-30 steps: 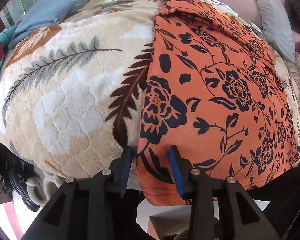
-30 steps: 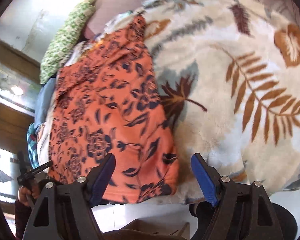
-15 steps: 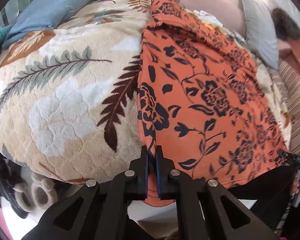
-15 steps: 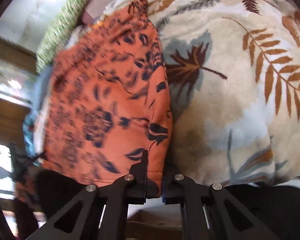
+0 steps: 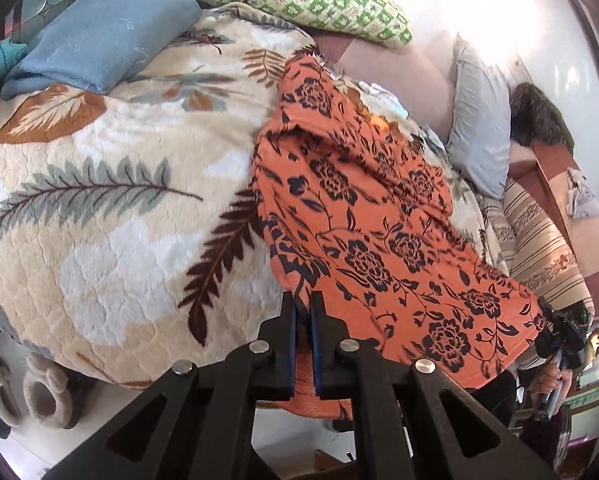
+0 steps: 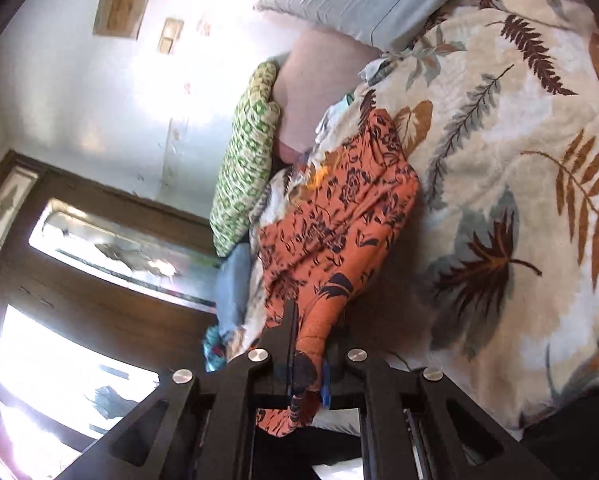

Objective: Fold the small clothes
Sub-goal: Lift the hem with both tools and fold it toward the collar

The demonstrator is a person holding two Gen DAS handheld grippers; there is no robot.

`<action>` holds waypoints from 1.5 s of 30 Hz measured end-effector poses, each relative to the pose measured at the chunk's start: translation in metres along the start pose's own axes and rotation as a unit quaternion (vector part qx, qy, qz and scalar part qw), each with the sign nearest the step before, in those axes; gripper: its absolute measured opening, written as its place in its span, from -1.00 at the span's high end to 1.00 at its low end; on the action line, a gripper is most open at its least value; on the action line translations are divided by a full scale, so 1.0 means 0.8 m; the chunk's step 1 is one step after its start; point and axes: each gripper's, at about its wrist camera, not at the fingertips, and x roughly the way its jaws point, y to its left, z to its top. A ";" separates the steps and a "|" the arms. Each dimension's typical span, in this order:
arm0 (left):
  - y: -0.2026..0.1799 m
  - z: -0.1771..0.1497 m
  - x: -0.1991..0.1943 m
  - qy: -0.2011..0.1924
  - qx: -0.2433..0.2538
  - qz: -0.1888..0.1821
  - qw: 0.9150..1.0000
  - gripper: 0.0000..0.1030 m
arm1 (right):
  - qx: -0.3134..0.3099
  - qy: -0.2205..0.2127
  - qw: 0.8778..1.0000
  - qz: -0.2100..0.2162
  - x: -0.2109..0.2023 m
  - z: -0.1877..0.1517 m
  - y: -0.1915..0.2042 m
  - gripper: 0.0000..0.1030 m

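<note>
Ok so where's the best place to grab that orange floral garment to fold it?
Take the orange floral garment by the two corners of its near hem, coming from the bed's open edge. That hem overhangs the leaf-print blanket, so fingers can close above and below it. The left gripper and right gripper are clamped there now.
</note>
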 end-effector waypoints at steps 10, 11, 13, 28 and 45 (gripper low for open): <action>-0.011 0.108 0.010 -0.014 -0.024 -0.024 0.999 0.89 | 0.007 -0.030 0.999 0.023 0.039 0.096 0.020 0.82; -0.013 0.126 0.014 -0.015 -0.027 -0.025 0.999 0.89 | 0.009 -0.035 0.999 0.024 0.046 0.109 0.020 0.82; -0.018 0.167 0.028 -0.018 -0.037 -0.026 0.999 0.89 | 0.013 -0.045 0.999 0.024 0.067 0.141 0.020 0.82; -0.017 0.409 0.234 0.008 -0.089 0.031 0.996 0.88 | 0.189 -0.065 0.980 -0.012 0.301 0.354 -0.134 0.74; -0.055 0.261 0.109 -0.169 -0.084 0.049 0.981 -0.07 | -0.052 -0.072 0.988 -0.126 0.244 0.267 -0.015 -0.36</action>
